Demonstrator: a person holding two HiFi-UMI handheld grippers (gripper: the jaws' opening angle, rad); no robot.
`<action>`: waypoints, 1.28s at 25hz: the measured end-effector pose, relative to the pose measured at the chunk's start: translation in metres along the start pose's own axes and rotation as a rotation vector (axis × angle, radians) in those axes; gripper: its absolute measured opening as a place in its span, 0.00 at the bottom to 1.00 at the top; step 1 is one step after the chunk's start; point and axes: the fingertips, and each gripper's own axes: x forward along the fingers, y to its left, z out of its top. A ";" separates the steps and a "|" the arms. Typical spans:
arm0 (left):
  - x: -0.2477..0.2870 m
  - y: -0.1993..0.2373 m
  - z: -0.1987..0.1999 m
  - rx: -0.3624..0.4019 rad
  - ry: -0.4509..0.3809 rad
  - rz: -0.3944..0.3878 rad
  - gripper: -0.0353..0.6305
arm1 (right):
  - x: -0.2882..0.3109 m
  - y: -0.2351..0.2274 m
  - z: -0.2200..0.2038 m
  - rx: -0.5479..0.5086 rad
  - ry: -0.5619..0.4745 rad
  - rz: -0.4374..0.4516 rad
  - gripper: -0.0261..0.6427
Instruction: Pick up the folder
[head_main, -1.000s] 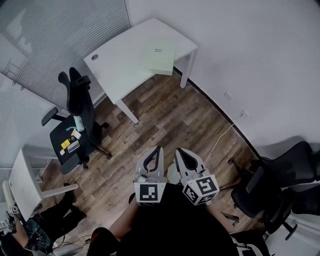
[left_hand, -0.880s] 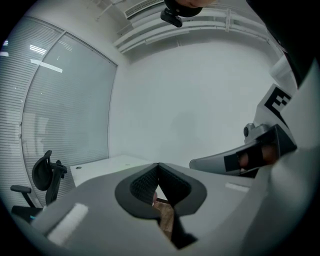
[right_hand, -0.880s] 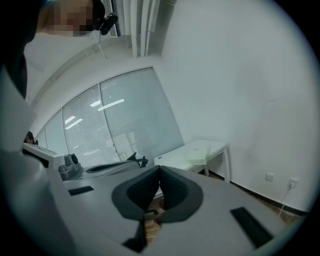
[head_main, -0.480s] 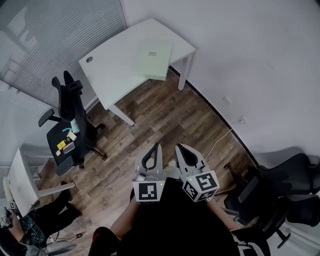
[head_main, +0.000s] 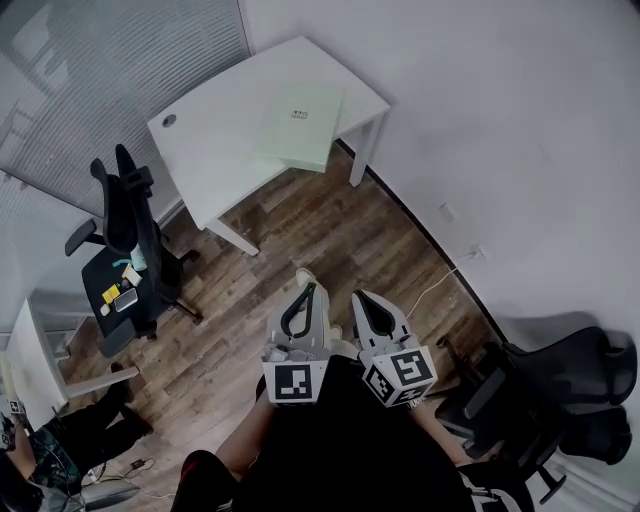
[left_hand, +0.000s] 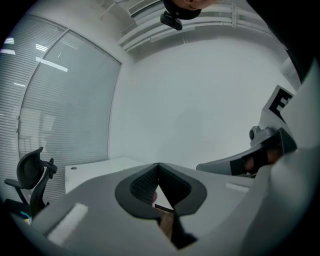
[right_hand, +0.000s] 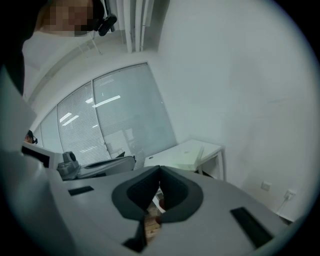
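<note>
Sitting well ahead of both claws, the folder (head_main: 300, 125) lies flat on the white desk (head_main: 215, 140) in the room's far corner, with open wood floor (head_main: 330, 235) between it and the tips.

Left gripper (head_main: 308, 288): jaws together, nothing between them. Right gripper (head_main: 358, 298): same, tips closed and empty. They are held side by side, close to the body, pointing roughly level.

Key relation: the folder is nearly dead ahead of the left gripper's line. In the right gripper view it sits slightly right of the tips (right_hand: 185, 156). Neither hand is clearly nearer, though the left looks better lined up.

Folder looks close to square, so its long axis can't be called. Its sides run skewed to the grippers' line, and one corner comes out to the desk's near edge. That corner is likely the easiest entry for a pinch. Jaws must open first.
</note>
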 end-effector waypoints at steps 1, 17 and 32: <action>0.007 0.003 0.001 -0.003 -0.002 0.004 0.06 | 0.005 -0.004 0.002 0.000 0.002 0.000 0.04; 0.135 0.060 0.020 -0.051 0.008 0.049 0.06 | 0.113 -0.063 0.045 -0.005 0.088 0.038 0.04; 0.221 0.123 0.054 -0.072 -0.025 0.059 0.06 | 0.225 -0.107 0.086 -0.009 0.160 0.100 0.04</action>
